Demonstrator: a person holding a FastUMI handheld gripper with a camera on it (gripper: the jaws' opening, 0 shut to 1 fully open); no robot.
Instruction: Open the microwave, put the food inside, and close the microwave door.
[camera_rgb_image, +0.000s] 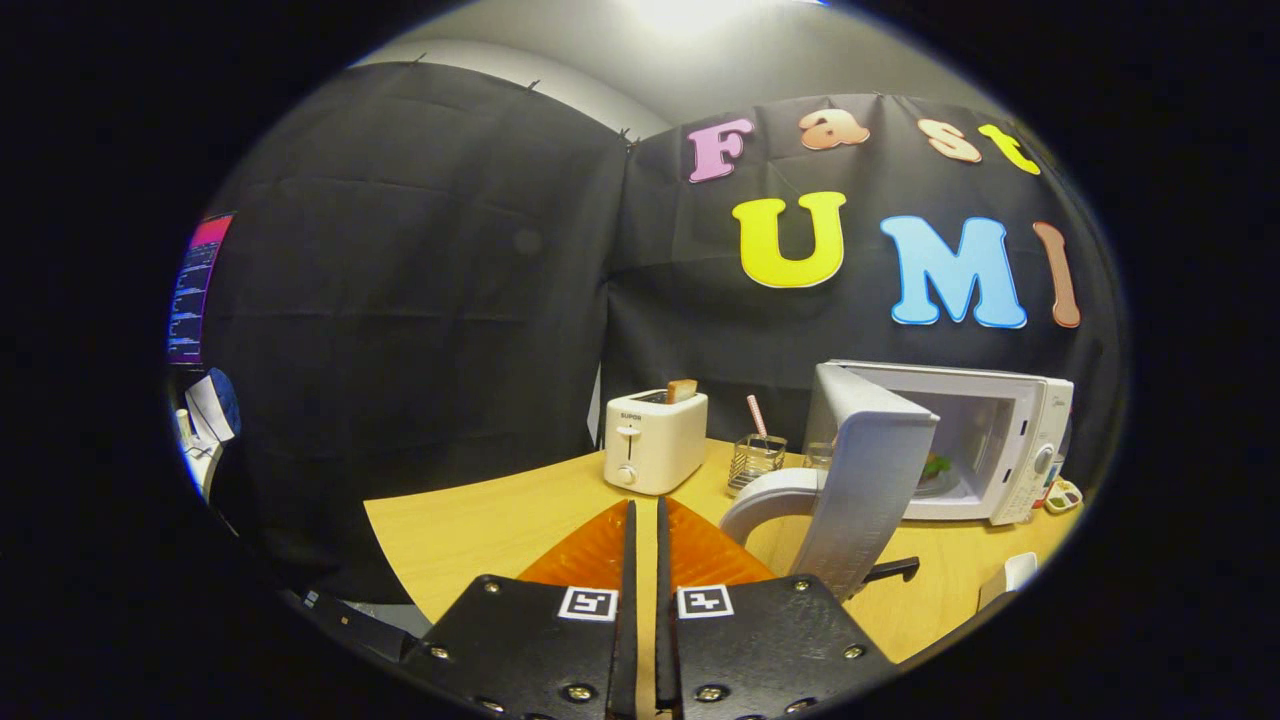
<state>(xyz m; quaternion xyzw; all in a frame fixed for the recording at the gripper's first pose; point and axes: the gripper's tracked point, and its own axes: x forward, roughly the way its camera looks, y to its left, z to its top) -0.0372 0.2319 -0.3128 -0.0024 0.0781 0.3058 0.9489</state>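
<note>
Toaster (655, 441): I see it beyond the fingers, bread (682, 390) upright in its slot.
Gripper (645, 520): I read the jaws pressed nearly together, gripping nothing.
Microwave (1000, 440): door (865, 480) swung open toward me.
Food (935, 467): inside the microwave, on its plate.

My gripper (645, 520) has its fingers nearly together, gripping nothing. Right of centre, the microwave (985, 440) is white, its open door (865, 475) pale grey with a white handle; something green and red (935, 466) lies inside. At centre, the toaster (655, 440) is cream, with a brown slice (682, 390). The table (480, 520) is light yellow wood. A pink-and-white striped straw (756, 413) stands in a wire holder (755, 460).
</note>
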